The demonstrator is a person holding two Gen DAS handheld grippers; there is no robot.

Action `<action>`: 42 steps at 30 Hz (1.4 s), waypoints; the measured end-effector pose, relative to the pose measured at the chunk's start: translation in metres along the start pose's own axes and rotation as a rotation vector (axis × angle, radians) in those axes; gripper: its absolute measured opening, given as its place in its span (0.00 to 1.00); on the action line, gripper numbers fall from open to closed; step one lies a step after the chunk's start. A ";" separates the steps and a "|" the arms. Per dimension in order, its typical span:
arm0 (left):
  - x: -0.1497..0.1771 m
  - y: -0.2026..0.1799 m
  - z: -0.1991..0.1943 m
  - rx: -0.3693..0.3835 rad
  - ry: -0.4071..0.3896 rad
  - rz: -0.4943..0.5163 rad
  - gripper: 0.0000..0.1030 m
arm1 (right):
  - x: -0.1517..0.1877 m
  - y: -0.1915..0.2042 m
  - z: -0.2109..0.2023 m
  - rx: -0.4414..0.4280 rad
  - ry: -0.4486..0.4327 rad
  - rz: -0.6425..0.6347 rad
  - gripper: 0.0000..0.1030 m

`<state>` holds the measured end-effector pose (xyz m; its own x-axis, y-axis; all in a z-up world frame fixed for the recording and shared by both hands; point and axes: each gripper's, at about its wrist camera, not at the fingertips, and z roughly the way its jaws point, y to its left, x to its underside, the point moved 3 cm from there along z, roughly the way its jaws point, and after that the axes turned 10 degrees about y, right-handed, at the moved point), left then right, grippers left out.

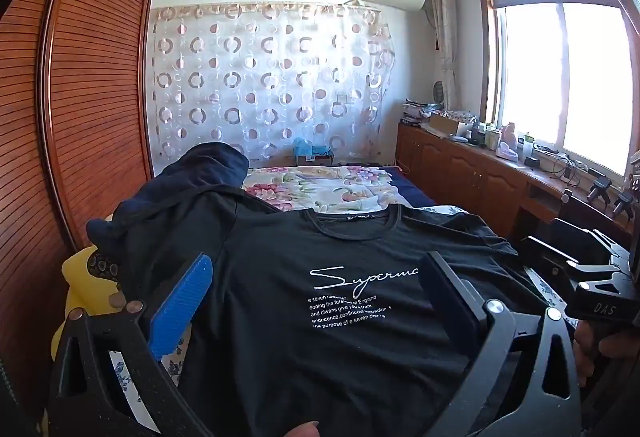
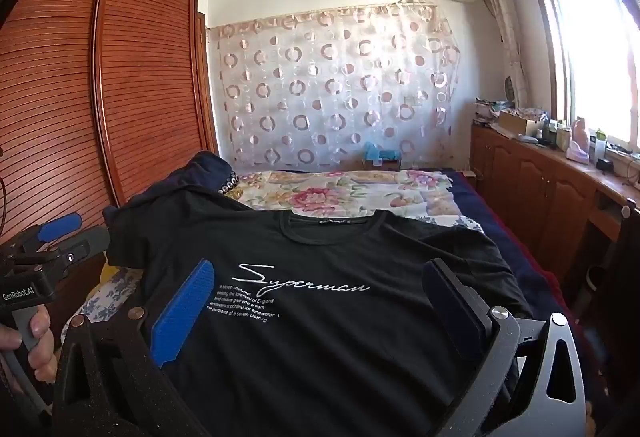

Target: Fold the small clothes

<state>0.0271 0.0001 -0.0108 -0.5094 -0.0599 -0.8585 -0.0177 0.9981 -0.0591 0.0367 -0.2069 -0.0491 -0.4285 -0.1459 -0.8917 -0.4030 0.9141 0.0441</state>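
Note:
A black T-shirt (image 1: 320, 337) with white "Superman" print lies face up and spread out on the bed, collar away from me; it also shows in the right wrist view (image 2: 320, 317). My left gripper (image 1: 316, 269) is open, its blue finger (image 1: 184, 305) over the shirt's left side and the dark one on the right. My right gripper (image 2: 320, 277) is open too, hovering over the shirt's chest. Neither holds cloth. The left gripper (image 2: 56, 233) shows at the left edge of the right wrist view, and the right one's body (image 1: 596, 293) at the right of the left view.
A dark navy garment (image 1: 192, 177) is heaped at the shirt's far left. A floral quilt (image 1: 320, 185) covers the bed beyond. A slatted wooden wardrobe (image 1: 92, 97) stands left, a cluttered wooden cabinet (image 1: 472, 165) under the window right. A yellow object (image 1: 84, 285) lies by the left edge.

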 end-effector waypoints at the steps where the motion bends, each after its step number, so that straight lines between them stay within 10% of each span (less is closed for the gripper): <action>1: 0.000 0.000 0.000 0.000 0.002 0.003 1.00 | 0.000 0.000 0.000 0.000 -0.001 -0.001 1.00; 42: -0.003 -0.002 -0.006 -0.009 0.011 0.019 1.00 | 0.000 0.002 -0.002 0.003 0.003 -0.003 1.00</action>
<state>0.0238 -0.0021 -0.0049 -0.5194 -0.0407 -0.8535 -0.0157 0.9992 -0.0381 0.0345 -0.2061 -0.0479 -0.4295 -0.1494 -0.8906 -0.4014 0.9150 0.0401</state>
